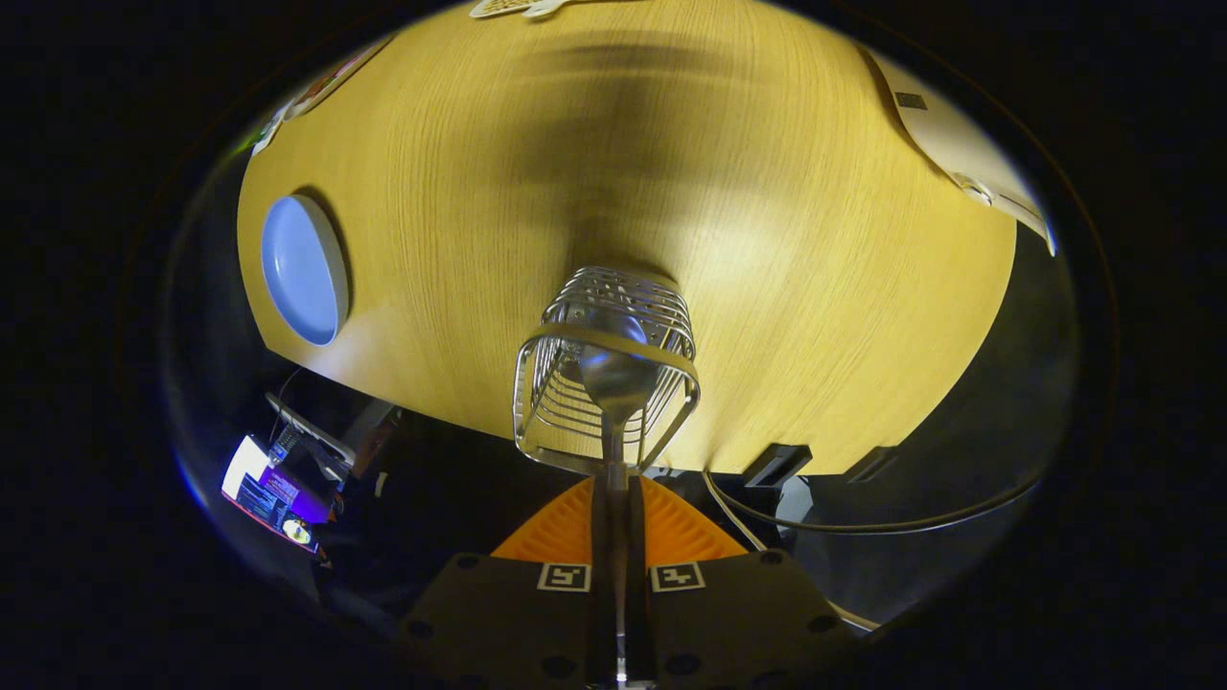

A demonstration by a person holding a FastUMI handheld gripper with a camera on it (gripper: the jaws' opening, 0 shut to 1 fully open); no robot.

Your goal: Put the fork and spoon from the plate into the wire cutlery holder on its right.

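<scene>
Claw (618, 498) clamped on thin metal spoon (613, 369) handle, fingers nearly together; shiny oval bowl sits w/in top opening of wire cutlery holder (606, 369), rounded-square chrome basket on wood-grain surface (767, 240). Round blue plate (302, 270) well apart, at surface edge.

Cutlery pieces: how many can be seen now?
1: a spoon, handle pinched between the gripper fingers, bowl over the wire holder. The holder may hide another.
</scene>
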